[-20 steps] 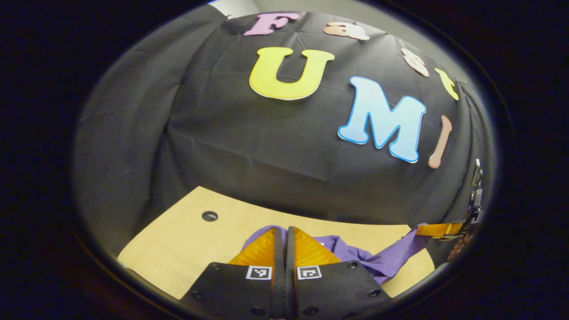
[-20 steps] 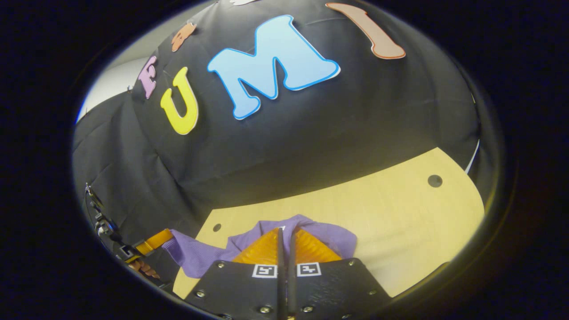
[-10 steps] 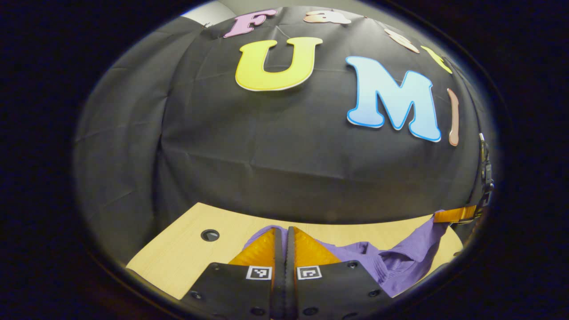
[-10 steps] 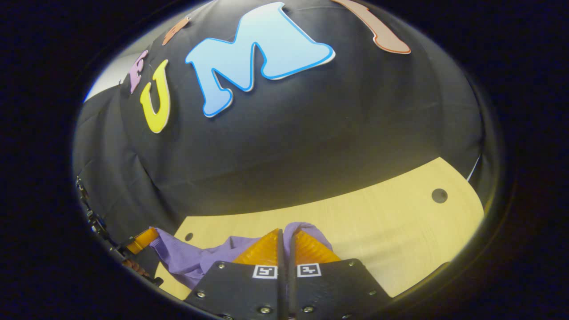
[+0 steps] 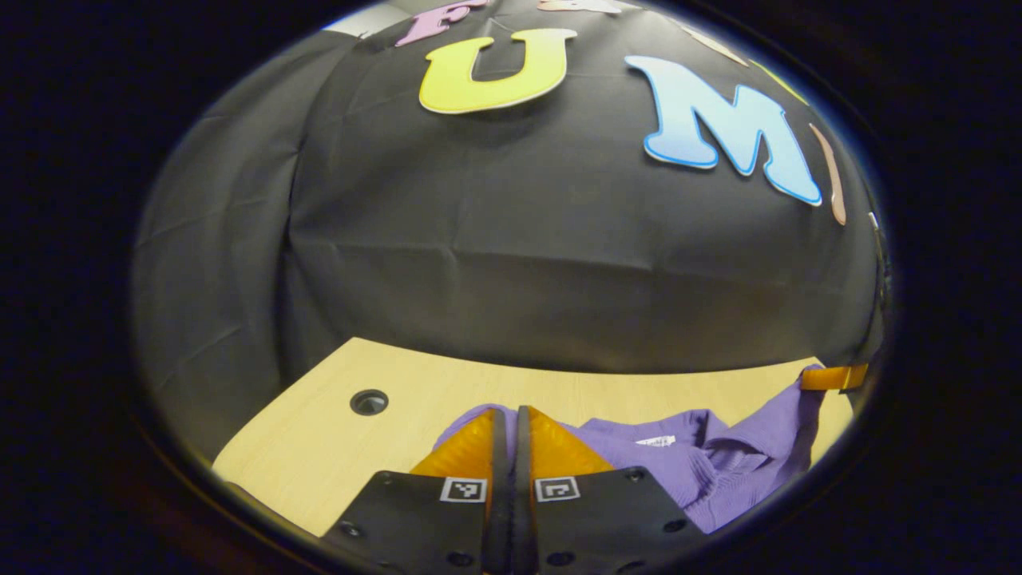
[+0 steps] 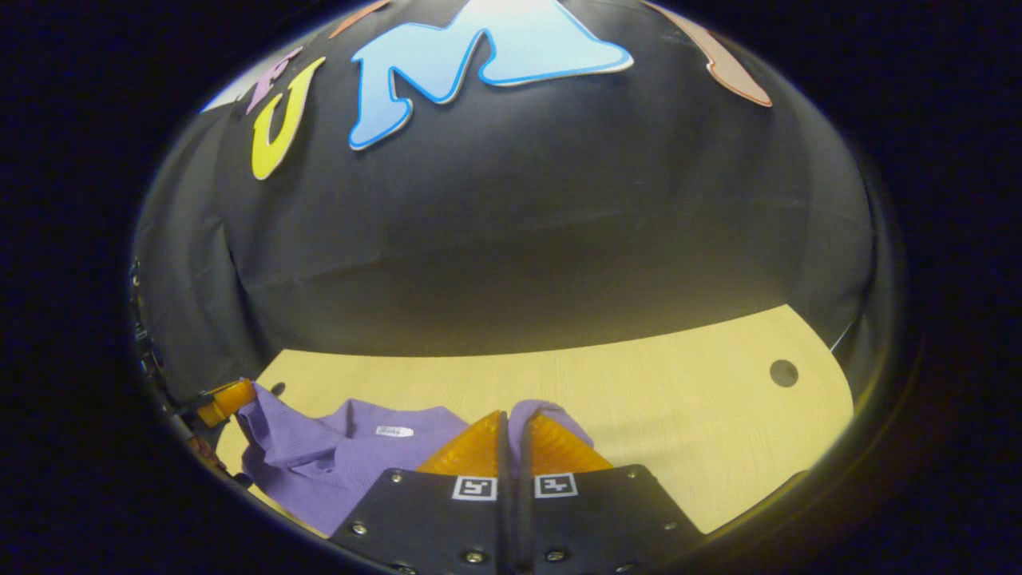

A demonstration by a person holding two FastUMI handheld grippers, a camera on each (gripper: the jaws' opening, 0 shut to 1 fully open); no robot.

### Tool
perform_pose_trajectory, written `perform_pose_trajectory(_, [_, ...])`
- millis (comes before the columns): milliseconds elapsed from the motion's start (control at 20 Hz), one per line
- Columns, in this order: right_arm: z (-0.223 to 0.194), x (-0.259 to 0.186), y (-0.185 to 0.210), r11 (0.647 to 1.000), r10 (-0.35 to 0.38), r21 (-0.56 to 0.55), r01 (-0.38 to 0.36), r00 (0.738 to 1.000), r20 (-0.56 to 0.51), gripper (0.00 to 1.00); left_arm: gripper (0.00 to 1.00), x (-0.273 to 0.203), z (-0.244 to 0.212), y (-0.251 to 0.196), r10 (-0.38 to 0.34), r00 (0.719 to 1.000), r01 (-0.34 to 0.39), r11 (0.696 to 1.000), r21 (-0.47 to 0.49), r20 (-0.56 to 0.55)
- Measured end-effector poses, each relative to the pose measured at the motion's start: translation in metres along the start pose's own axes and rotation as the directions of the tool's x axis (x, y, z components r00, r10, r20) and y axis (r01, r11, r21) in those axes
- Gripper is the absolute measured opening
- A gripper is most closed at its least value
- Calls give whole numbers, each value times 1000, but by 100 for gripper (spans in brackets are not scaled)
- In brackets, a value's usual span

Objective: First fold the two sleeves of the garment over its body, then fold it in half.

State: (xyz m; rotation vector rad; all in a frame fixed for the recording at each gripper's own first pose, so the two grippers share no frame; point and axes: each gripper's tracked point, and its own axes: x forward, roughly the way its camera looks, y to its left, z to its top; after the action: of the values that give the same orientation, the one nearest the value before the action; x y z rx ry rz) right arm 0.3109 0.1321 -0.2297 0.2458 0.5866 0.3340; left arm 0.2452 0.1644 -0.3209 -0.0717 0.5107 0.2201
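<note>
Here both grippers, left gripper [image 5: 511, 415] and right gripper [image 6: 511, 419], pinch the purple garment [image 5: 703, 471].

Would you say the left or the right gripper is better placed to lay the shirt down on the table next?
Neither clearly, in my judgement. The left gripper and the right gripper each look closed on an edge of the purple shirt, low over the table, so they would probably lower it together.

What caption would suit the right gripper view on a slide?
Right gripper shut on the purple garment above the wooden table, with the left gripper gripping its far corner.
</note>
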Motion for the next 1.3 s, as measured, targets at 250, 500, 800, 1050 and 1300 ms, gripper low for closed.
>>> perform_pose_trajectory(250, [-8,1,2,991,-36,-126,35,999,-7,6,33,0,-18,-16,-21,998,23,999,36,-67])
perform_pose_trajectory(500, [4,-20,4,978,-66,-198,67,998,13,54,84,-21,8,-17,-9,1000,9,1000,16,-15])
perform_pose_trajectory(800, [52,-83,14,969,-106,-210,134,984,142,88,84,-74,48,-15,-27,998,28,999,-15,62])
perform_pose_trajectory(1050, [79,-156,37,962,-124,-202,182,955,268,88,95,-145,90,-7,-50,986,53,999,-12,156])
perform_pose_trajectory(1300, [95,-235,69,957,-139,-187,220,919,369,88,95,-219,117,-2,-87,969,86,996,12,231])
